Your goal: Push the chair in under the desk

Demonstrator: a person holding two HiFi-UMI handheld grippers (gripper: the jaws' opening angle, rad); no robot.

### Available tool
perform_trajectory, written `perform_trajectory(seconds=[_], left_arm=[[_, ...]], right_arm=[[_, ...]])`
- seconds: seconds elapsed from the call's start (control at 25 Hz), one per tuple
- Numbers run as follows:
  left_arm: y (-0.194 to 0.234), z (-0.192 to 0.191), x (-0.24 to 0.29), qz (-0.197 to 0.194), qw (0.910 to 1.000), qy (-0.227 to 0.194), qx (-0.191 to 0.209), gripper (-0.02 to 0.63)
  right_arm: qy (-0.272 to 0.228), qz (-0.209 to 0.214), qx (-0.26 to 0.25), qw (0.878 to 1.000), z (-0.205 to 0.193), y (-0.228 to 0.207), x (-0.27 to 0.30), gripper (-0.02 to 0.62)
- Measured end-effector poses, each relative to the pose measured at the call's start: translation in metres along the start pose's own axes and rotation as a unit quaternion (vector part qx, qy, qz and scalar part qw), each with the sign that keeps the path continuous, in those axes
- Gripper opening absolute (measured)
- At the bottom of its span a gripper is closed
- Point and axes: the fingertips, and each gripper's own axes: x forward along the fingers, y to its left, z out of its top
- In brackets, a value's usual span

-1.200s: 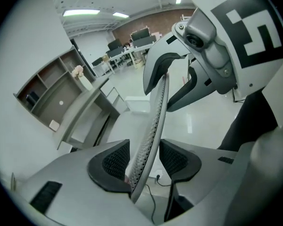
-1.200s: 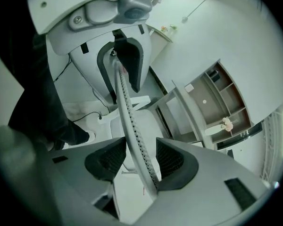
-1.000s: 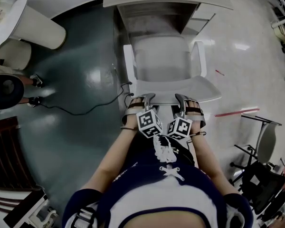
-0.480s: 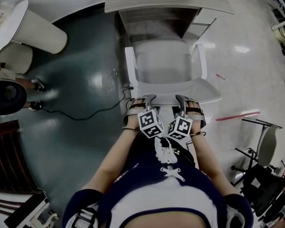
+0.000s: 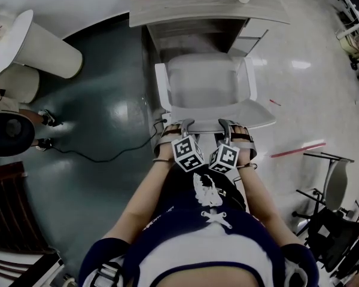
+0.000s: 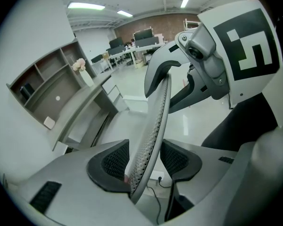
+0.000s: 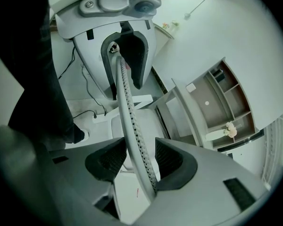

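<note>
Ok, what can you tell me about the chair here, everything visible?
The chair is a pale grey office chair with two armrests and a thin mesh backrest. It stands upright facing the desk, seat front at the kneehole. The left claw and right claw straddle the backrest's top edge, jaws open.

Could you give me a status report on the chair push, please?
Both open: left claw, right claw, astride the chair backrest. The chair lined up, not fully under the desk. A floor cable left of it; opening looks clear.
</note>
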Motion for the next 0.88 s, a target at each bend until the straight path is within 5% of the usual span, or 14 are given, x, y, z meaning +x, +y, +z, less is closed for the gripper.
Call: perform_trajectory(seconds=[0.88], left_arm=[[0.032,0.006,0.011,-0.008,0.9999,-0.008,-0.002,0.210]], right_arm=[[0.005,-0.001,0.013,1.000,0.004,-0.029,0.020,0.179]])
